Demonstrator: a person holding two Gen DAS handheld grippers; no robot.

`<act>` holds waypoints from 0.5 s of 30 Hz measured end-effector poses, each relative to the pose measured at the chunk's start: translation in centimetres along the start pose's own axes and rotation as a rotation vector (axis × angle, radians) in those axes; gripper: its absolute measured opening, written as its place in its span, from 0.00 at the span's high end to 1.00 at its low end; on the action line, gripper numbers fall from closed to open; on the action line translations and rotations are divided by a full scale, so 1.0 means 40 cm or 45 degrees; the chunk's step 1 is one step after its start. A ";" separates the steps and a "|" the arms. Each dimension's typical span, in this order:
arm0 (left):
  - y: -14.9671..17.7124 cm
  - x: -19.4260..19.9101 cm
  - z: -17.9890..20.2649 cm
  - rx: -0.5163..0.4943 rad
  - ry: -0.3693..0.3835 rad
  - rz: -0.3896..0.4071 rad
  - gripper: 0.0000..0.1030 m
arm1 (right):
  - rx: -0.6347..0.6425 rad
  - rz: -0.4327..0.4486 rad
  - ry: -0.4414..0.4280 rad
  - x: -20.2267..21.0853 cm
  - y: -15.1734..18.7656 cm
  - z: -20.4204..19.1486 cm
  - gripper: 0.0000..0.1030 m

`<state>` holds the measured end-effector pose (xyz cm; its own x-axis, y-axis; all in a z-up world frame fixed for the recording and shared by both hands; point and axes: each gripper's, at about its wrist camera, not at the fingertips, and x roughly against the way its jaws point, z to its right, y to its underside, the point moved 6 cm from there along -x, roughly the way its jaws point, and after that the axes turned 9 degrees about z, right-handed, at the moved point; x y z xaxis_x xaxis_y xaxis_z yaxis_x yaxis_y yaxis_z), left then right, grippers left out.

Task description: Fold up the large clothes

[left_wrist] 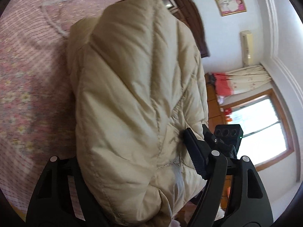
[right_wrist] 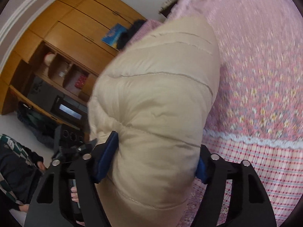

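A cream quilted puffer jacket (left_wrist: 136,87) fills the middle of the left wrist view, bunched into a thick fold above the pink bed. My left gripper (left_wrist: 132,162) is shut on a thick wad of it; the right finger (left_wrist: 195,151) shows, the left finger is hidden by cloth. In the right wrist view the same jacket (right_wrist: 161,102) bulges between the blue-padded fingers (right_wrist: 106,157) of my right gripper (right_wrist: 153,160), which is shut on it. The other gripper (right_wrist: 70,141) shows at the left, close by.
A pink floral bedspread (left_wrist: 28,75) lies under the jacket, with a checked sheet (right_wrist: 265,166) at its near edge. A dark headboard (left_wrist: 191,19) and a window (left_wrist: 263,128) are on the right. Wooden cabinets (right_wrist: 75,30) and a person in dark clothes (right_wrist: 17,168) are on the left.
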<state>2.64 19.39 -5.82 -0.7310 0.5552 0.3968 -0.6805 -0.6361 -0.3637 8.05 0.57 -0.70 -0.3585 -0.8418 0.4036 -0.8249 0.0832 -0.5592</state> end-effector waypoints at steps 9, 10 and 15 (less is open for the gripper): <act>0.039 -0.132 0.163 -0.083 0.158 -0.100 0.31 | 0.135 0.168 0.021 0.170 -0.088 -0.044 0.36; 0.051 -0.159 0.188 -0.100 0.172 -0.123 0.31 | 0.140 0.185 0.032 0.194 -0.093 -0.037 0.36; 0.113 -0.263 0.280 -0.208 0.177 -0.218 0.31 | 0.112 0.280 0.126 0.319 -0.109 0.036 0.36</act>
<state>7.82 4.68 -2.17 -0.5971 0.7225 0.3485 -0.7855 -0.4384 -0.4369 7.72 -11.32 5.83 -0.5698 -0.7518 0.3319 -0.6827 0.2081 -0.7005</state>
